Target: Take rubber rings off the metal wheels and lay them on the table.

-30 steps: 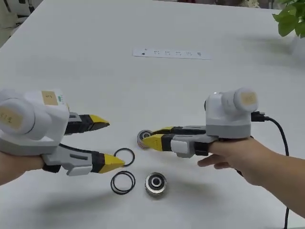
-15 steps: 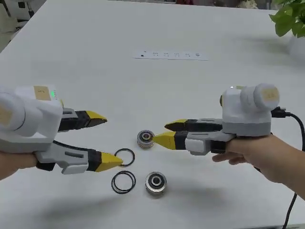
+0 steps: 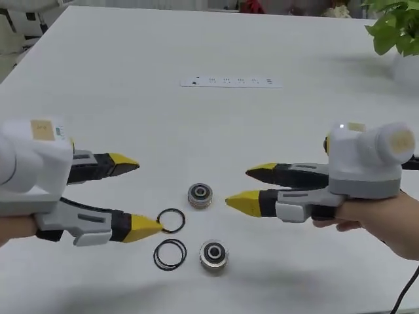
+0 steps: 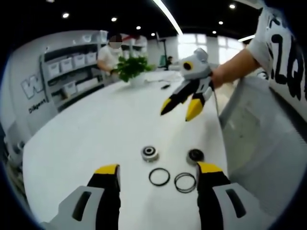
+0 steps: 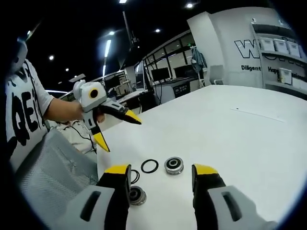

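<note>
Head view: two metal wheels are recorded lying flat on the white table (image 3: 131,78). The far wheel (image 3: 200,194) sits between the two sets of yellow tips, and the near wheel (image 3: 213,254) sits closer to the person. Rubber rings are laid flat to their left. A single ring (image 3: 171,220) lies apart from both wheels. The overlapped rings (image 3: 169,251), two of them, lie just beside the near wheel without touching it. Rings and wheels are kept in one tight cluster, judged so that both tools reach everything without shifting.

The left gripper (image 3: 134,194) is held low over the table with its jaws spread wide and nothing between them. Its lower tip is close to the single ring; contact cannot be confirmed. The right gripper (image 3: 243,187) is pointed at the far wheel from the opposite side, jaws parted less widely, nothing held, tips short of the wheel.

Left gripper view: both wheels and both ring groups are framed between the open jaws, with the right gripper (image 4: 189,98) raised beyond them.

Whether any rubber is left in either wheel's groove cannot be made out. The facing, empty-handed posture is judged a pause between pulls, or the end of the job.

Further out, a power strip (image 3: 230,82) is noted mid-table and a plant (image 3: 396,23) at the far right corner.
</note>
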